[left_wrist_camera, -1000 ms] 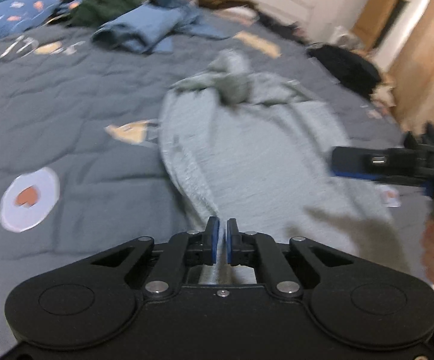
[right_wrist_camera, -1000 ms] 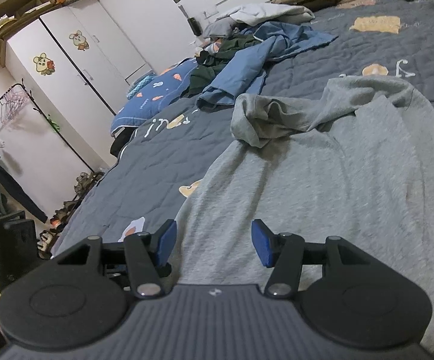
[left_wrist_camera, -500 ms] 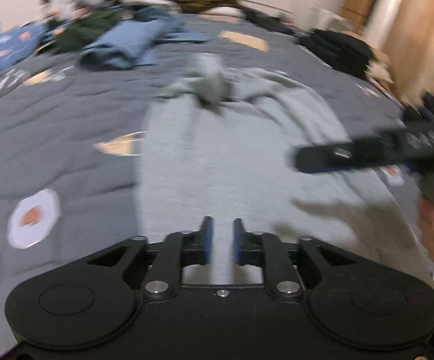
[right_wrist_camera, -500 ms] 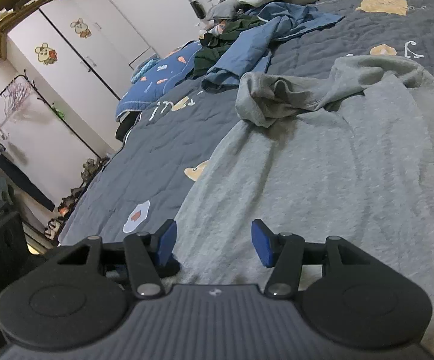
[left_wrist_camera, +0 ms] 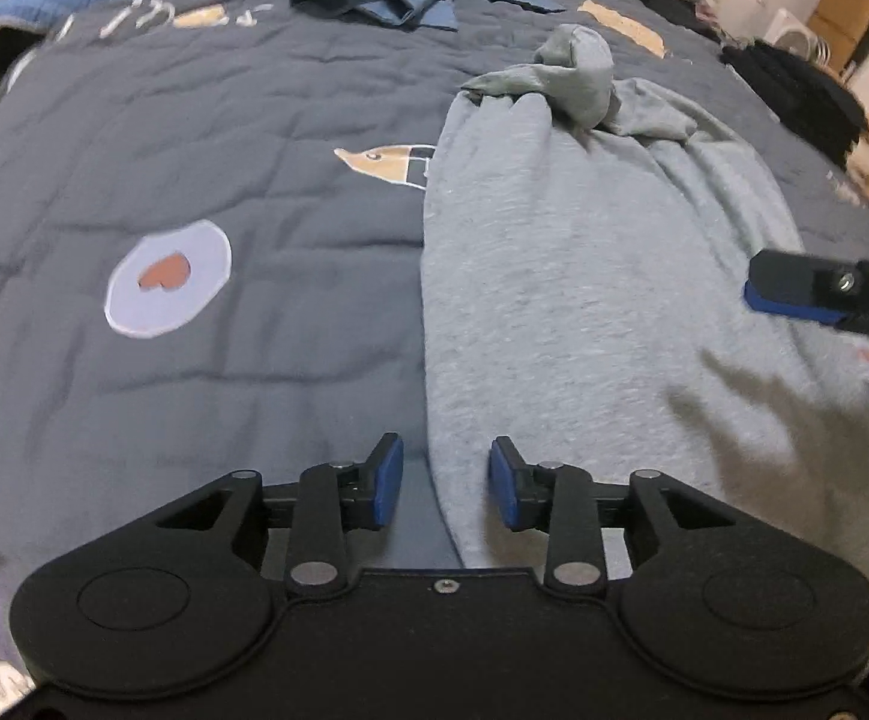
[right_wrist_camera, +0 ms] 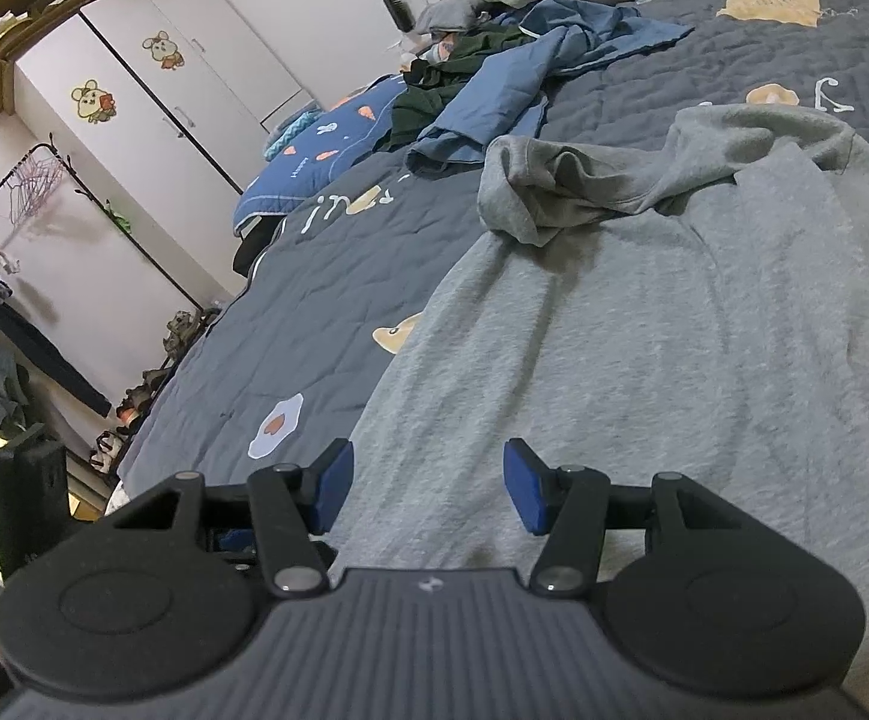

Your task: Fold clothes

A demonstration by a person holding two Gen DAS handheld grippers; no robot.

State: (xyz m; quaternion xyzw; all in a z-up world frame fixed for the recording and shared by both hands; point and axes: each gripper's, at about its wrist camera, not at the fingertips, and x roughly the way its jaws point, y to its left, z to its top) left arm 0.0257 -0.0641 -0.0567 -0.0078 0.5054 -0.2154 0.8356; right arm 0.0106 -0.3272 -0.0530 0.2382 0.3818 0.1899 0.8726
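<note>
We find the grey sweatshirt point(left_wrist_camera: 584, 276) lying flat on the bed point(left_wrist_camera: 194, 312), spread lengthwise over the dark quilted cover. Its far end is bunched: a sleeve or hood point(right_wrist_camera: 560, 192) sits crumpled across the top of the garment and has not been straightened. We judge that no fold has been made yet; the work stands at the laying-out stage, with the far bunch to be smoothed and every fold still to do. A heap of other clothes, among them a blue garment point(right_wrist_camera: 494, 96), waits unfolded at the far side of the bed.

Left tool point(left_wrist_camera: 446, 483): its jaws have just been opening and now stand partly apart. The near left edge of the sweatshirt lies below and between the blue pads point(left_wrist_camera: 389, 480), but the pads do not press on it. We judge that it holds nothing.

Right tool point(right_wrist_camera: 428, 486): its jaws stand about half open above the near part of the sweatshirt, with only flat cloth seen beneath the gap. Nothing is gripped. In the left wrist view one of its fingers projects in from the right edge, over the garment's right side; whether it touches the cloth we cannot tell.

A wardrobe point(right_wrist_camera: 152, 90) and a clothes rack point(right_wrist_camera: 44, 192) stand beyond the bed and play no part.
</note>
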